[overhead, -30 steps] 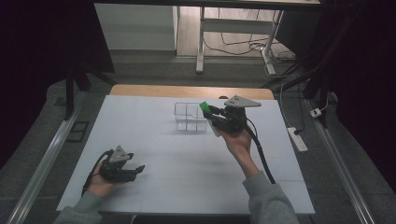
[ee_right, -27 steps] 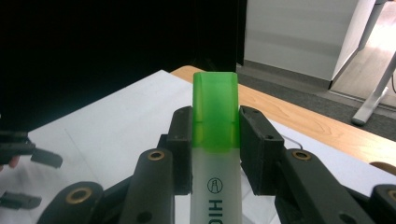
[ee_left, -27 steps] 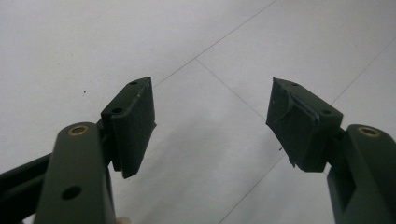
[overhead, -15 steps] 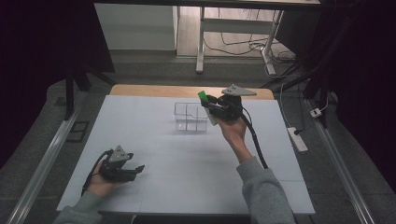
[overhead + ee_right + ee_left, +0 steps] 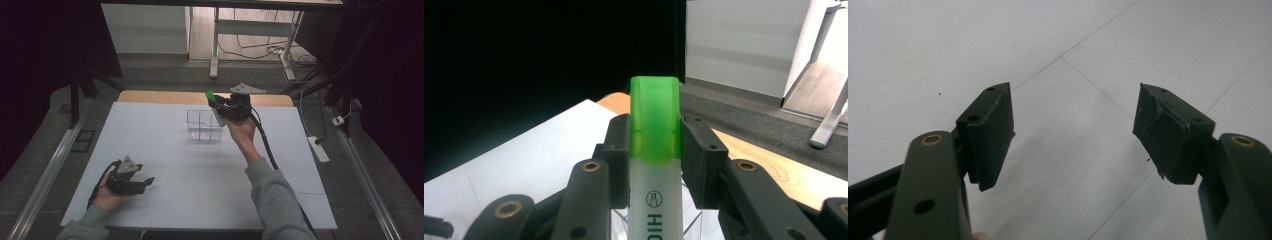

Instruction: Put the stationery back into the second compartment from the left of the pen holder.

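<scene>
White tabletop [image 5: 200,165] under dim light: my right gripper [image 5: 218,104] clenched a green-capped highlighter [image 5: 654,145] above the clear divided box [image 5: 204,125]; left gripper [image 5: 1073,135] rested released; best to steady over one compartment before lowering, I judged.

We see a white table [image 5: 165,150] crossed by thin seam lines, with a strip of bare wood [image 5: 150,96] along its far edge, just behind the raised right gripper [image 5: 216,104]. Beyond that gripper a grey floor [image 5: 165,75] runs back to a white cabinet [image 5: 145,30] and a white desk leg [image 5: 215,45], where loose cables [image 5: 260,42] trail across a paler wooden floor. To that gripper's right a white power strip [image 5: 318,149] lies on the grey floor. Metal rails [image 5: 45,180] flank the table on both sides. Dark curtains [image 5: 45,45] close off the left and right, and the light is dim, brightest at the far back.
</scene>
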`<move>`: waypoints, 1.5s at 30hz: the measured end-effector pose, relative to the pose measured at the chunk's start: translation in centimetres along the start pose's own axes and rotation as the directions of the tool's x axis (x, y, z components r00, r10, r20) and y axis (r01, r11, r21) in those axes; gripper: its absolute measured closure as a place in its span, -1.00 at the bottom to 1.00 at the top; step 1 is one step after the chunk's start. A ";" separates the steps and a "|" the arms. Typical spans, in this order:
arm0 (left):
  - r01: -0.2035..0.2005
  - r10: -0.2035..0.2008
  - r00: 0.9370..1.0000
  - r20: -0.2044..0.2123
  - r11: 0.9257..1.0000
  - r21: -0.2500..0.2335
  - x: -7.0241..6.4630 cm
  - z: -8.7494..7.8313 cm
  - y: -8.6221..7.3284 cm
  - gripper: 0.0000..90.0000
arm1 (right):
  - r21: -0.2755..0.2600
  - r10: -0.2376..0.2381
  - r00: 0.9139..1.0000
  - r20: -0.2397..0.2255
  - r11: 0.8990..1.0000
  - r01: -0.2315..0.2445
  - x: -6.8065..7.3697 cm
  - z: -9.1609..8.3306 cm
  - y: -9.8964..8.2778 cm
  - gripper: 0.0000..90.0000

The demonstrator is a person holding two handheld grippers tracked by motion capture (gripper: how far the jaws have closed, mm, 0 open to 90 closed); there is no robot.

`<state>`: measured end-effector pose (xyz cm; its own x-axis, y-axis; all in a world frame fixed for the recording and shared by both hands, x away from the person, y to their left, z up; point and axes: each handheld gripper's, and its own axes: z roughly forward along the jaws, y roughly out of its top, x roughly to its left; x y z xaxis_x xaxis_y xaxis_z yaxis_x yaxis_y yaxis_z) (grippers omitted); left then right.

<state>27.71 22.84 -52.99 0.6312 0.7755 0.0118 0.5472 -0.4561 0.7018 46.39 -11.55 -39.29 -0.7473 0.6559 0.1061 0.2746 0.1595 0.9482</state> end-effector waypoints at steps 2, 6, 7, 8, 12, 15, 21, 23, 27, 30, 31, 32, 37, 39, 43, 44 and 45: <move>0.000 0.000 1.000 -0.001 1.000 -0.001 0.0 0.0 0.0 -0.28 | -0.004 0.011 1.000 -0.003 1.000 -0.011 -0.1 0.4 0.0 0.47; 0.001 -0.001 1.000 -0.002 1.000 -0.003 0.0 -0.1 0.0 -0.28 | -0.003 0.010 1.000 -0.005 1.000 -0.010 -0.2 1.1 0.1 0.47; 0.002 -0.002 1.000 -0.003 1.000 -0.003 0.0 -0.1 0.0 -0.28 | -0.005 0.008 1.000 -0.004 1.000 -0.008 -0.2 1.3 0.2 0.47; 0.003 -0.003 1.000 -0.002 1.000 -0.002 0.1 -0.1 -0.1 -0.28 | -0.007 0.008 1.000 -0.006 1.000 -0.008 -0.3 1.5 0.2 0.47; 0.003 -0.003 1.000 -0.002 1.000 -0.003 0.1 -0.1 -0.1 -0.28 | -0.010 0.010 1.000 -0.005 1.000 -0.010 -0.7 2.6 0.3 0.47; 0.002 -0.002 1.000 -0.004 1.000 -0.001 0.1 -0.1 -0.1 -0.28 | -0.017 0.018 1.000 -0.012 1.000 -0.018 -0.8 3.6 0.2 0.47; 0.004 -0.004 1.000 -0.007 1.000 0.001 0.2 0.0 -0.2 -0.28 | -0.027 0.009 1.000 -0.020 1.000 -0.010 -0.8 5.2 -0.1 0.47; 0.005 -0.005 1.000 -0.008 1.000 0.001 0.2 0.0 -0.2 -0.28 | -0.027 0.009 1.000 -0.019 1.000 -0.010 -1.0 5.7 -0.3 0.47; 0.001 -0.001 1.000 -0.009 1.000 0.005 0.2 0.0 -0.3 -0.28 | -0.014 0.005 1.000 -0.009 1.000 -0.005 -1.4 6.4 -0.8 0.47; 0.002 -0.002 1.000 -0.010 1.000 0.006 0.3 0.1 -0.3 -0.28 | -0.009 0.016 1.000 -0.009 1.000 -0.016 -1.7 6.8 -1.1 0.47; 0.002 -0.002 1.000 -0.010 1.000 0.007 0.3 0.1 -0.3 -0.28 | -0.006 0.015 1.000 -0.006 1.000 -0.015 -1.7 7.0 -1.1 0.47; 0.003 -0.003 1.000 -0.009 1.000 0.007 0.3 0.1 -0.3 -0.28 | -0.005 0.014 1.000 -0.007 1.000 -0.014 -1.8 7.1 -1.2 0.47; 0.002 -0.002 1.000 -0.013 1.000 0.012 0.3 0.1 -0.3 -0.28 | -0.004 0.018 1.000 -0.013 1.000 -0.018 -1.6 7.5 -1.5 0.47; 0.001 -0.001 1.000 -0.014 1.000 0.012 0.3 0.1 -0.4 -0.28 | 0.008 0.011 1.000 -0.008 1.000 -0.011 -1.5 7.6 -1.6 0.45; -0.002 0.002 1.000 -0.014 1.000 0.014 0.3 0.1 -0.3 -0.29 | 0.045 0.001 1.000 0.002 0.999 -0.001 -1.7 7.2 -1.5 0.18; -0.003 0.004 1.000 -0.014 1.000 0.015 0.3 0.1 -0.3 -0.29 | 0.058 0.001 1.000 0.002 0.998 -0.001 -1.7 7.0 -1.4 0.15; -0.005 0.005 1.000 -0.014 1.000 0.015 0.3 0.1 -0.3 -0.29 | 0.075 -0.004 1.000 0.002 0.997 0.004 -1.7 6.7 -1.3 0.13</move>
<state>27.76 23.12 -53.33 0.6264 0.7791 0.0252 0.5525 -0.4666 0.6907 51.41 -7.93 -42.74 -0.7472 0.6568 0.1018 0.3161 0.2165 0.9237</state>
